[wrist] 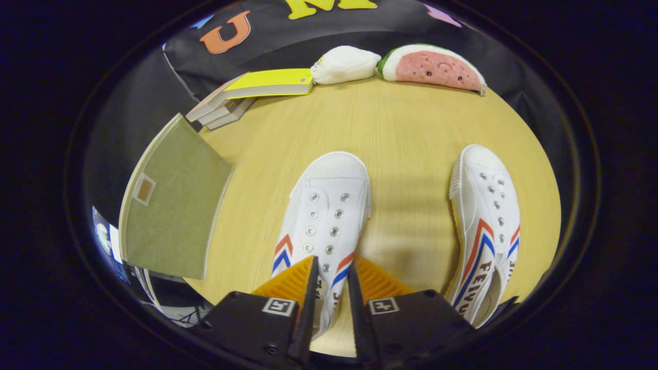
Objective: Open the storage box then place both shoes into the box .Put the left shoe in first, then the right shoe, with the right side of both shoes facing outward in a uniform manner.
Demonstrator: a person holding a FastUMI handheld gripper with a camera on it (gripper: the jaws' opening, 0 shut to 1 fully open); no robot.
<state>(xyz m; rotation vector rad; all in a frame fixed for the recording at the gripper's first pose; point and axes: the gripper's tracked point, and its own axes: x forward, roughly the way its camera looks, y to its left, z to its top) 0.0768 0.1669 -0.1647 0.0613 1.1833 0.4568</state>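
The gripper (331, 267) points forward and downward over a light wooden table (411, 123), with both fingers extending from the lower part of the gripper view. The fingers stand close together with a narrow gap between them, and the rear part of one white shoe (326, 210) sits in that gap; whether both fingers actually press on the shoe cannot be determined from this view. This shoe lies on the table with its toe pointing away from the gripper, its eyelets facing up, and red and blue stripes visible on both flanks near the fingertips. A second white shoe (486, 226) lies on the table to the right of the first, well apart from it and tilted onto its side (its striped flank and lettering face upward). To the left of the fingers, a green storage box (175, 205) rests at the table edge, its flat lid panel in place and bearing a small square label; its contents are hidden. Beyond the shoes, at the far side of the table, a stack of books (247, 95) with a yellow cover on top lies next to a white plush toy (345, 64), and a watermelon-slice plush (434, 67) sits just beside that toy.
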